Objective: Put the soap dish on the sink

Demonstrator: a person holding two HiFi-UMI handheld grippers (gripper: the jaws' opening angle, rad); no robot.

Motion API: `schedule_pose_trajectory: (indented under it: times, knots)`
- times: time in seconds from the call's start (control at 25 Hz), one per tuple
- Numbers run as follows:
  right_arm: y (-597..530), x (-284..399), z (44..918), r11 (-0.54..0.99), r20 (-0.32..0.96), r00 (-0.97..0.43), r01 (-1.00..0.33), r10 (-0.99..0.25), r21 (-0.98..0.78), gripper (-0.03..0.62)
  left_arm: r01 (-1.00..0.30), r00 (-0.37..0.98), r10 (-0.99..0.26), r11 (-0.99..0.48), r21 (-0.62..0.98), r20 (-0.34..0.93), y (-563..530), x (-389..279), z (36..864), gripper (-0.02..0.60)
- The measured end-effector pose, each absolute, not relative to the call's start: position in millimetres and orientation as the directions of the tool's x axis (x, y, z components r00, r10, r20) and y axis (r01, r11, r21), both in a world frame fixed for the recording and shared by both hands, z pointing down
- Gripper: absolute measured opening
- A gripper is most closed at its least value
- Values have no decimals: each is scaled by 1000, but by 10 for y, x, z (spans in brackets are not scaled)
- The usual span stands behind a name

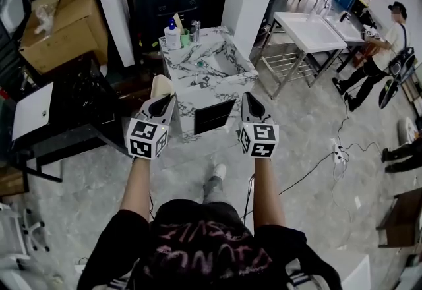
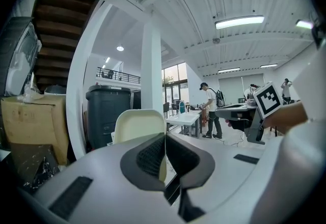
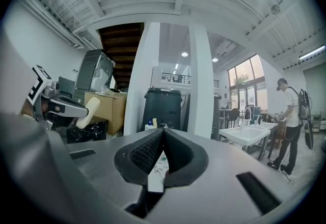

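A cream soap dish [image 1: 162, 86] [image 2: 136, 125] stands on edge in my left gripper [image 1: 162, 101] [image 2: 164, 139], whose jaws are shut on it. It hangs in the air just short of the marble-patterned sink [image 1: 206, 66], near that sink's front left corner. My right gripper [image 1: 250, 103] [image 3: 163, 131] is shut with nothing in it and hovers off the sink's front right corner. In the right gripper view the soap dish [image 3: 87, 112] shows at the left, in the other gripper.
A pump bottle [image 1: 172, 33] and cups stand at the sink's back left. A cardboard box [image 1: 62, 22] sits far left and a white metal table [image 1: 310, 33] to the right. A person [image 1: 379, 51] stands far right. Cables [image 1: 330, 150] trail across the floor.
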State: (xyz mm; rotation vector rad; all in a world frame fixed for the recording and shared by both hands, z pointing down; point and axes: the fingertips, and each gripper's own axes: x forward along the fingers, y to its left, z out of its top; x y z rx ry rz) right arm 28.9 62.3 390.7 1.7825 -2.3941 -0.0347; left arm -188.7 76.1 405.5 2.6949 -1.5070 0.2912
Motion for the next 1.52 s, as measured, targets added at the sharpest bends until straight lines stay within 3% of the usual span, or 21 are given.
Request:
schedule_pose_trajectory:
  times: [1.04, 1.52]
  knots:
    - [-2114, 1107, 4172, 382, 158, -369, -922, -916, 60, 14, -877, 451, -847, -479, -39, 281, -1840, -939, 4390, 20]
    - [-2791, 1350, 4203, 408, 171, -395, -912, -903, 48, 14, -875, 449, -847, -482, -54, 285, -2486, -534, 4299, 20]
